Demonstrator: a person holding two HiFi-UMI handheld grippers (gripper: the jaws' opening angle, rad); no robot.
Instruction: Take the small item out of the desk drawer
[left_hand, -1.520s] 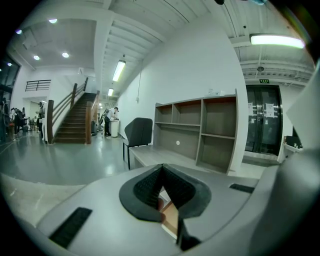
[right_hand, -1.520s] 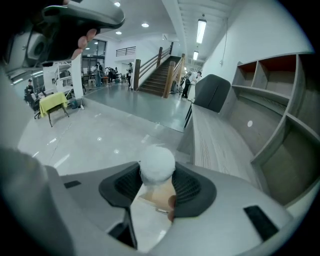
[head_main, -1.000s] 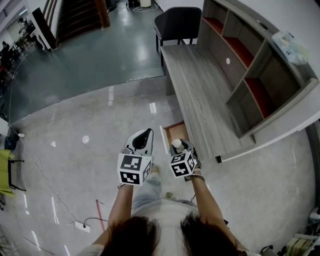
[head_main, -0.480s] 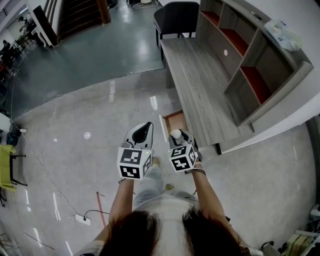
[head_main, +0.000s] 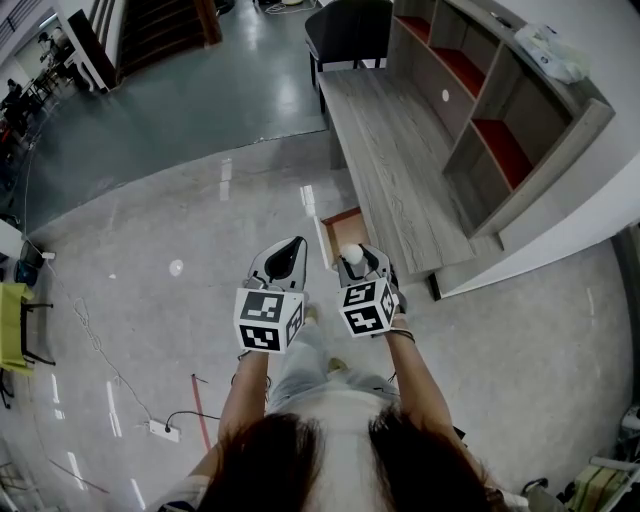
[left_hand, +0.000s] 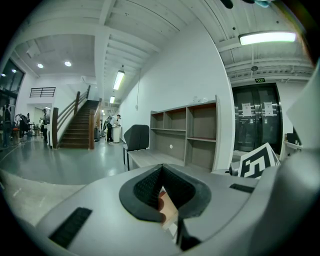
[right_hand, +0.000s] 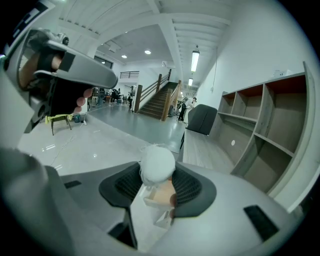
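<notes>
My right gripper (head_main: 354, 262) is shut on a small white round-topped item (head_main: 351, 255), held just above the near end of the open desk drawer (head_main: 345, 226). In the right gripper view the white item (right_hand: 157, 164) sits between the dark pads (right_hand: 189, 188) of the right gripper (right_hand: 159, 181), with the drawer's brown inside below. My left gripper (head_main: 284, 262) hangs beside it on the left over the floor, shut with nothing in it. In the left gripper view the left gripper (left_hand: 161, 169) shows its pads (left_hand: 145, 187) meeting at the tip.
The grey wooden desk (head_main: 385, 150) runs away on the right, backed by open shelves (head_main: 480, 120) with red insides. A dark chair (head_main: 345, 25) stands at its far end. A cable and socket strip (head_main: 160, 430) lie on the glossy floor at lower left.
Both grippers have shifted slightly up the view along with the desk and drawer. The right gripper still holds the white item over the drawer; the left stays shut.
</notes>
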